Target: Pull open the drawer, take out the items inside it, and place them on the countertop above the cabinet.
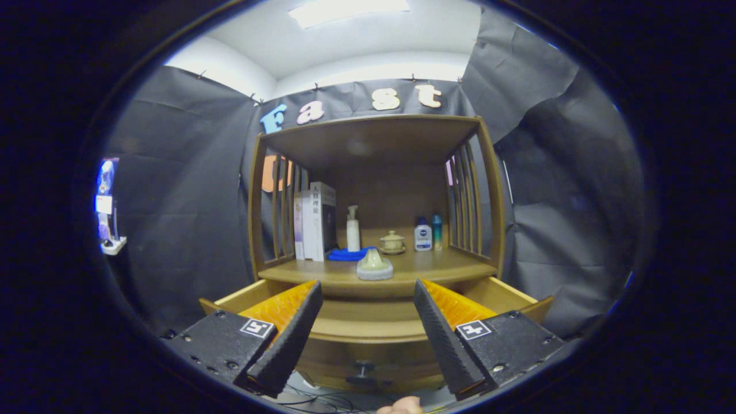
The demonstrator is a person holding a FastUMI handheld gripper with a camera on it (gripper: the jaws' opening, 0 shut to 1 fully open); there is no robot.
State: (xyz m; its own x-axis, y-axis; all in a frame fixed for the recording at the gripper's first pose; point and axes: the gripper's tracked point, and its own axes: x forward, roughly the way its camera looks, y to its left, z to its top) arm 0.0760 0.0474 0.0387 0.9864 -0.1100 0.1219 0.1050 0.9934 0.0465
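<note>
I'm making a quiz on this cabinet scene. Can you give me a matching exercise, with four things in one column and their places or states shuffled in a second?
Things:
1. drawer
2. books
3. blue cloth
4. gripper

Places or states:
A. upright against the left slats
B. open, holding nothing
C. pulled out below the countertop
D. flat beside the books, under the pump bottle

Pairs: 1-C, 2-A, 3-D, 4-B
</note>
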